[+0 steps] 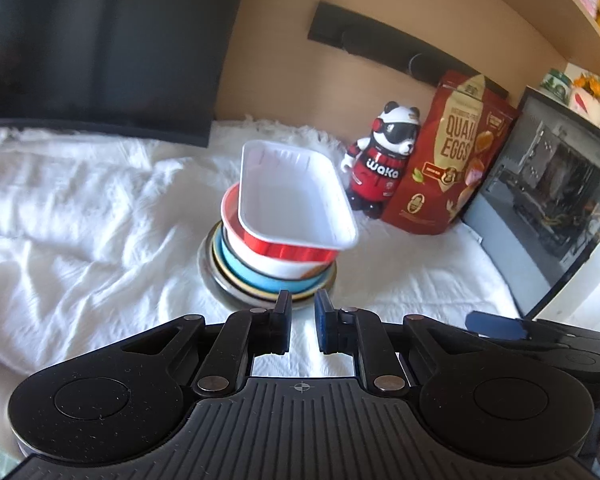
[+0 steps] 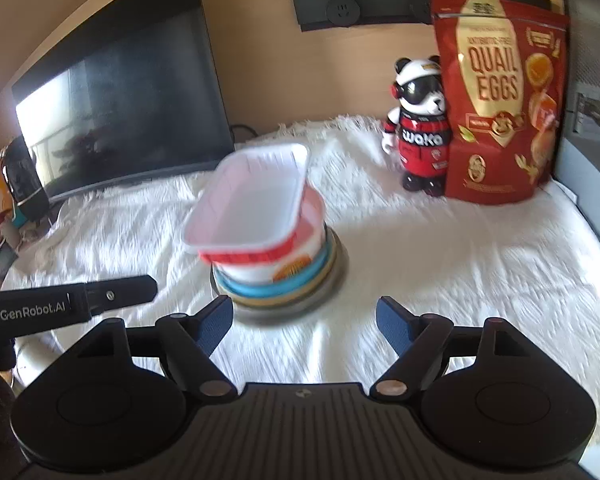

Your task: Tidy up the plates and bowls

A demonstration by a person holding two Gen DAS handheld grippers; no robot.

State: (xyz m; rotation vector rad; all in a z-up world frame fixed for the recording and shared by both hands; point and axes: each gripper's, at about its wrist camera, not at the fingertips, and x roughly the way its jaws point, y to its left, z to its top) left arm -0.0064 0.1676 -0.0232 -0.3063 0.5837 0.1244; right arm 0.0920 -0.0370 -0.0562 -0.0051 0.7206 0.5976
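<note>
A stack of dishes stands on the white cloth: a grey plate (image 1: 236,300) at the bottom, a yellow-rimmed plate and a blue bowl (image 1: 240,266) above it, then a white and red round bowl (image 1: 284,260). On top rests a white rectangular tray (image 1: 292,196), tilted and overhanging the stack. My left gripper (image 1: 302,320) sits just in front of the stack, shut, nothing between its pads. In the right wrist view the same stack (image 2: 276,248) is left of centre. My right gripper (image 2: 304,320) stands open and empty before it. The left gripper's body (image 2: 72,304) shows at the left.
A dark monitor (image 2: 120,100) stands at the back left. A panda figure (image 2: 420,128) and a red quail-eggs bag (image 2: 500,100) stand at the back right against the wall. A glass-sided computer case (image 1: 548,208) borders the right. The white cloth (image 1: 80,220) is rumpled on the left.
</note>
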